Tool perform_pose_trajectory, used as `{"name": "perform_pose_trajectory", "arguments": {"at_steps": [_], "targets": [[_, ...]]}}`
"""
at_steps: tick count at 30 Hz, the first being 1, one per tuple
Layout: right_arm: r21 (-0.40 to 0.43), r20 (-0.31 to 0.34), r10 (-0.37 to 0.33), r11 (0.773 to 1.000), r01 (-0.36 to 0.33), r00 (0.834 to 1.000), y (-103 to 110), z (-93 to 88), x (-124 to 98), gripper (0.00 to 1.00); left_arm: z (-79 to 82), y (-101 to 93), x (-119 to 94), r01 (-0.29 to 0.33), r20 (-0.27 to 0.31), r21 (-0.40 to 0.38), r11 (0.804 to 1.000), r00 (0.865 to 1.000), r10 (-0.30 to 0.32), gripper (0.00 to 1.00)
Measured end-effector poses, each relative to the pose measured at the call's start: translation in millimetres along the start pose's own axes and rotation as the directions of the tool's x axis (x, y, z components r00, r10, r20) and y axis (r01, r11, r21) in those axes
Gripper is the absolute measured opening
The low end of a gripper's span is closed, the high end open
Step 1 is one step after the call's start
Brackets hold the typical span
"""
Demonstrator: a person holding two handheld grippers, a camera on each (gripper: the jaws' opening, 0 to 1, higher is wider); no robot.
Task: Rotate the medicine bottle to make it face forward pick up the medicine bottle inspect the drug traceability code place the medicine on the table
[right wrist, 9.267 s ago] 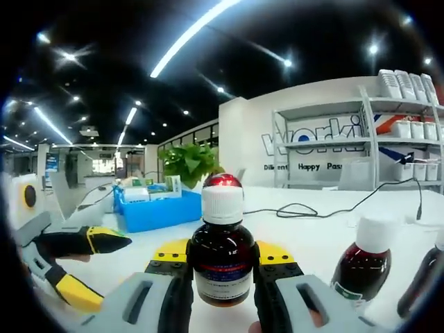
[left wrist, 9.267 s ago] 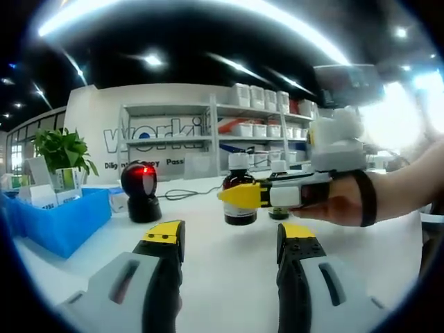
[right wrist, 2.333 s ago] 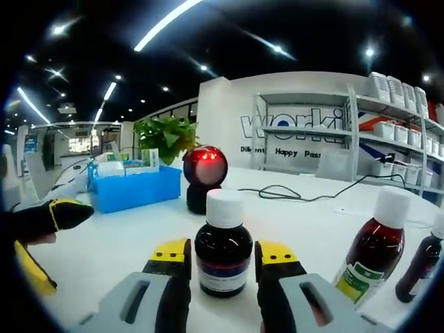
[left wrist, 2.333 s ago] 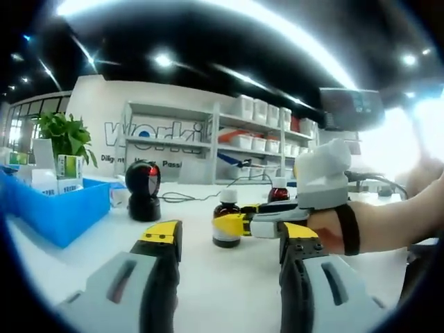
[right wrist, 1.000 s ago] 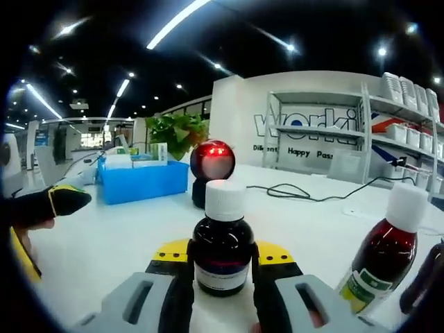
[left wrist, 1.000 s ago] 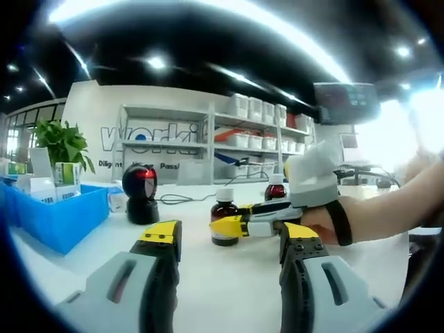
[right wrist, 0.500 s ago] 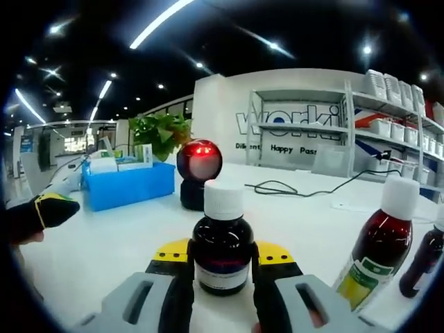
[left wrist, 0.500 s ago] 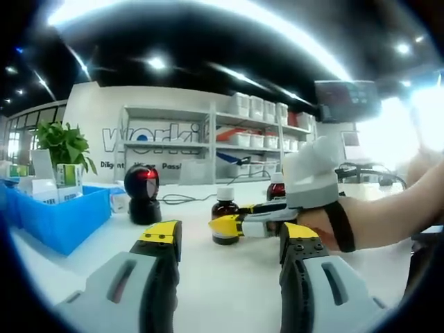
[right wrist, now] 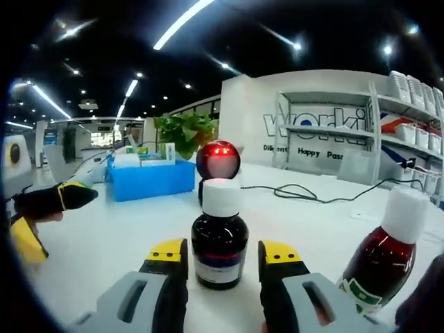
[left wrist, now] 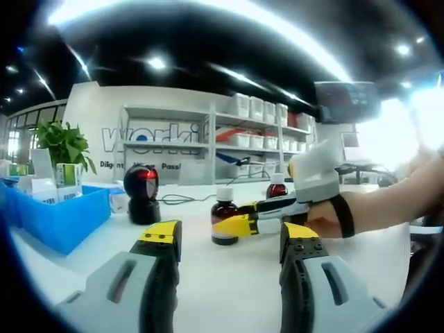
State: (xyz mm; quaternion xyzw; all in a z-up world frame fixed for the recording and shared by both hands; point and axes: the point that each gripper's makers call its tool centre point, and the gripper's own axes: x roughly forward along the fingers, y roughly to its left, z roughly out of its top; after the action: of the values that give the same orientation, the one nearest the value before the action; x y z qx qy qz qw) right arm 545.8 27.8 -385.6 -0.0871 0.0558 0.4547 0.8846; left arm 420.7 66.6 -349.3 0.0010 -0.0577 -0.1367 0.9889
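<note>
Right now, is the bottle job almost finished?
Nearly, it seems. Done: the bottle stands upright on the table. In hand: nothing; the right gripper sits open around it, small gaps either side, and the left gripper is open and empty. Left: backing the gripper away. Whether the red-lit scanner read its code, I cannot tell.

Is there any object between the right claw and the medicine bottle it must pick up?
Nothing visible. The medicine bottle stands on the white table, already between the open jaws of the right claw, which flank it with small gaps.

The medicine bottle (right wrist: 220, 234) label print is too blurred to read; a second bottle (right wrist: 379, 254) is cut off at the edge.
</note>
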Motion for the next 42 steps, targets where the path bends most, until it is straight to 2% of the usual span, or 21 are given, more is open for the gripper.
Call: {"name": "perform_pose_trajectory", "arguments": {"at_steps": [3, 10, 14, 17, 19, 31, 42], "targets": [[-0.041, -0.009, 0.043, 0.998, -0.043, 0.999, 1, 2.1, -4, 0.38, 0.1, -1.0, 0, 0.006, 0.0, 0.0, 1.0, 1.0, -0.006, 0.48], [-0.02, -0.005, 0.124, 0.992, -0.124, 0.992, 1, 14.2, 5, 0.39, 2.0, -1.9, -1, 0.014, 0.01, -0.007, 1.0, 1.0, -0.014, 0.48], [-0.007, -0.014, 0.142, 0.99, -0.142, 0.99, 6, 11.7, 12, 0.38, 2.9, -3.2, -1, 0.022, 0.015, -0.009, 1.0, 1.0, -0.022, 0.48], [0.0, -0.034, 0.117, 0.993, -0.117, 0.993, 2, 5.4, 12, 0.29, 3.0, -3.6, -1, 0.024, 0.016, -0.009, 1.0, 1.0, -0.024, 0.48], [0.0, -0.03, 0.121, 0.993, -0.121, 0.992, 0, 7.6, 9, 0.28, 3.5, -3.8, -1, 0.024, 0.018, -0.007, 1.0, 1.0, -0.024, 0.48], [0.024, -0.013, -0.026, 0.999, 0.026, 1.0, -2, 7.7, 8, 0.27, 3.6, -2.5, -1, 0.014, 0.017, 0.001, 1.0, 1.0, -0.014, 0.48], [0.059, -0.018, -0.187, 0.98, 0.188, 0.982, 0, 7.5, 10, 0.27, 3.1, -0.2, -1, 0.003, 0.014, 0.003, 1.0, 1.0, -0.003, 0.48]]}}
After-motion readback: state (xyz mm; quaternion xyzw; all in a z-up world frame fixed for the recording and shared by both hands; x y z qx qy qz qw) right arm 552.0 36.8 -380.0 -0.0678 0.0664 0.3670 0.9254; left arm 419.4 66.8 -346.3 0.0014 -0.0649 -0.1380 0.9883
